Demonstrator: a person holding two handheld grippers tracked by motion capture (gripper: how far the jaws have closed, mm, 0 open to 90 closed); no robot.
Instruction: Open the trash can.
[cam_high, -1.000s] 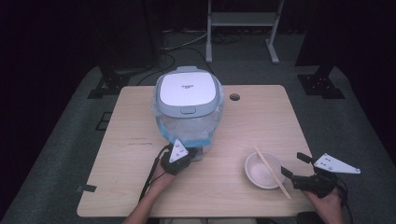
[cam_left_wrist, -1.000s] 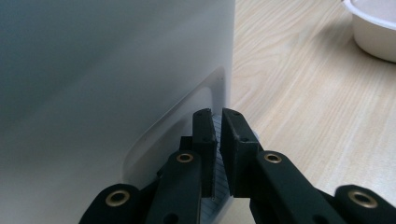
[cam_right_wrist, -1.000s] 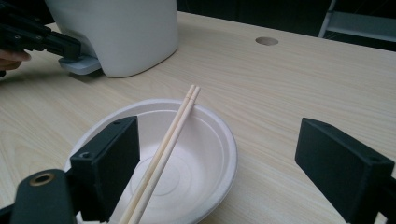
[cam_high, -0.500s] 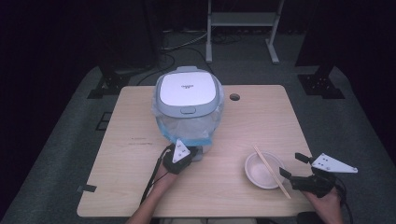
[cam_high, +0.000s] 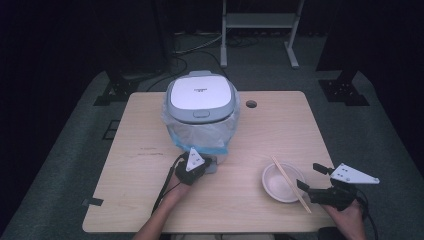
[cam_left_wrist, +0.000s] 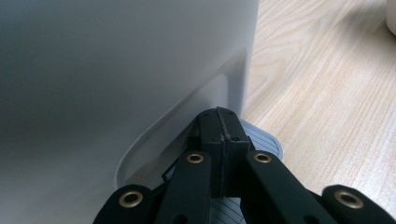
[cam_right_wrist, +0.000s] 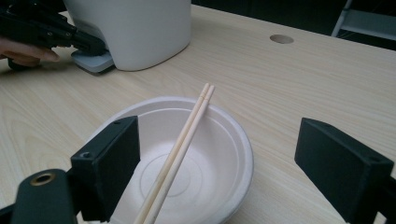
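Note:
A white rice cooker (cam_high: 200, 100) with a grey-rimmed lid stands at the table's middle back, with clear plastic around its body. My left gripper (cam_high: 207, 166) is down at the cooker's front base (cam_left_wrist: 116, 70). Its jaws have just been closing and now meet pad to pad (cam_left_wrist: 219, 114) with nothing seen between them, just over a grey ridged tab (cam_left_wrist: 264, 140) that sticks out from the base. My right gripper (cam_high: 311, 176) stands open at the front right, its wide jaws facing a white paper bowl (cam_right_wrist: 224, 154). A pair of chopsticks (cam_right_wrist: 182, 144) lies across the bowl.
The wooden table (cam_high: 280, 125) has a round cable hole (cam_high: 251, 104) behind and right of the cooker. A metal stand (cam_high: 260, 20) and dark equipment stand on the floor beyond the table. The front edge is close to both hands.

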